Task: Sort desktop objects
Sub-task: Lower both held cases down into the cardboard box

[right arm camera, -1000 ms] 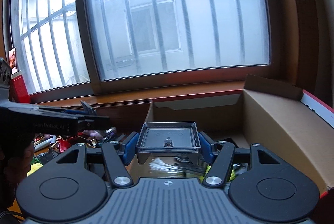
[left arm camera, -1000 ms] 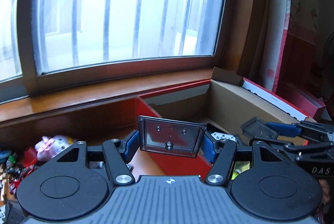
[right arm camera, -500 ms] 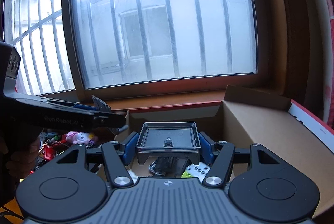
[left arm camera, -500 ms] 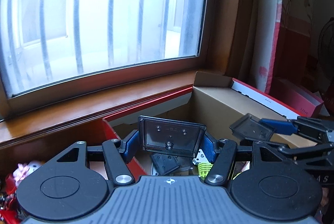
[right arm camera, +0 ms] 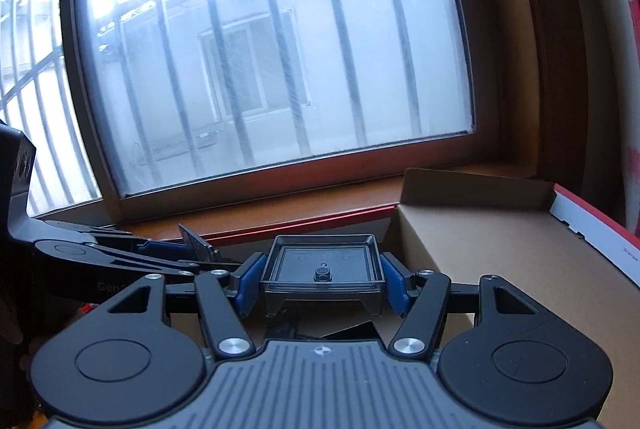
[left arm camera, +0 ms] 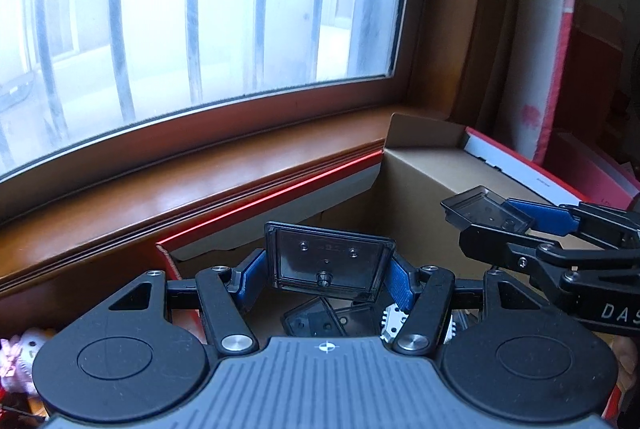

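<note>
A dark, translucent plastic tray point(left arm camera: 328, 263) sits pinched between the blue pads of the left gripper point(left arm camera: 326, 279), tilted so its shallow inside faces the camera, a small stud low on its middle. A second tray of the same kind point(right arm camera: 322, 275) is clamped level in the right gripper point(right arm camera: 322, 283), its open side up and its rim pressed by the blue pads point(right arm camera: 250, 283) on either flank. Both tools are held over an open cardboard box point(left arm camera: 424, 173) with a red outer skin. Below and just ahead of the left tool's fingers, more dark trays point(left arm camera: 320, 321) lie on the box floor, with a white toothed piece point(left arm camera: 394, 319) just to their right. In the left wrist view, the right gripper point(left arm camera: 490, 215) reaches in from the right with its tray showing at the tip. In the right wrist view, the left gripper point(right arm camera: 196, 247) enters from the left, its tray seen edge-on. Beyond both tools runs a brown wooden window sill point(left arm camera: 180, 185) under a barred window point(right arm camera: 272, 49). Down at the left tool's left edge, a pink and white soft toy point(left arm camera: 16, 353) peeks into view.
</note>
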The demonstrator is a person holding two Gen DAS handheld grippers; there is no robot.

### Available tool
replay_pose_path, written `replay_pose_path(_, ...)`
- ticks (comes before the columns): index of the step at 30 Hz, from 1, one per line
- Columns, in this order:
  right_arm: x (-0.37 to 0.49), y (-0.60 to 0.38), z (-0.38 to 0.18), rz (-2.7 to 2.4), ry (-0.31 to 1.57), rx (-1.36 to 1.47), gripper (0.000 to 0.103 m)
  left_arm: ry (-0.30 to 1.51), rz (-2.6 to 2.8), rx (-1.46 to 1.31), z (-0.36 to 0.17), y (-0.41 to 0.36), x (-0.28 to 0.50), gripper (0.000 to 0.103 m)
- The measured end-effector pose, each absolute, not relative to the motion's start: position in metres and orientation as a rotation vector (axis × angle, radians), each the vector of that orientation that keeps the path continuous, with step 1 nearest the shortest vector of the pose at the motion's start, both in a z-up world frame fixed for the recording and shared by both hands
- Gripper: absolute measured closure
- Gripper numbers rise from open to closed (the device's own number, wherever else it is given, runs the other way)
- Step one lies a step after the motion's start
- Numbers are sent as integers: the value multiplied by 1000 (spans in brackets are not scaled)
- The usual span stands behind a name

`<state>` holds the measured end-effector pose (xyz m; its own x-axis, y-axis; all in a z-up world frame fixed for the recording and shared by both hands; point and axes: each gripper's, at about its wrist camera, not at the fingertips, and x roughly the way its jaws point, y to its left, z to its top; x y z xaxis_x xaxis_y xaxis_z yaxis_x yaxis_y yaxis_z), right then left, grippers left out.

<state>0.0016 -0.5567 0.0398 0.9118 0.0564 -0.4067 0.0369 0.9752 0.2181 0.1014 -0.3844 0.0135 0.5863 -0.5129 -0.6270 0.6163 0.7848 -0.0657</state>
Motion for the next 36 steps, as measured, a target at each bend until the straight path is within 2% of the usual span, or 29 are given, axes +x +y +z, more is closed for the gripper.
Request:
replay_pose_path(13,20,-584,17,-4,509,394,40,719,-679,178,-7,-406,114,41)
replay_pose_path(36,18,-579,20,-32,535,368,40,735,-700,180,-11,-415,106,41)
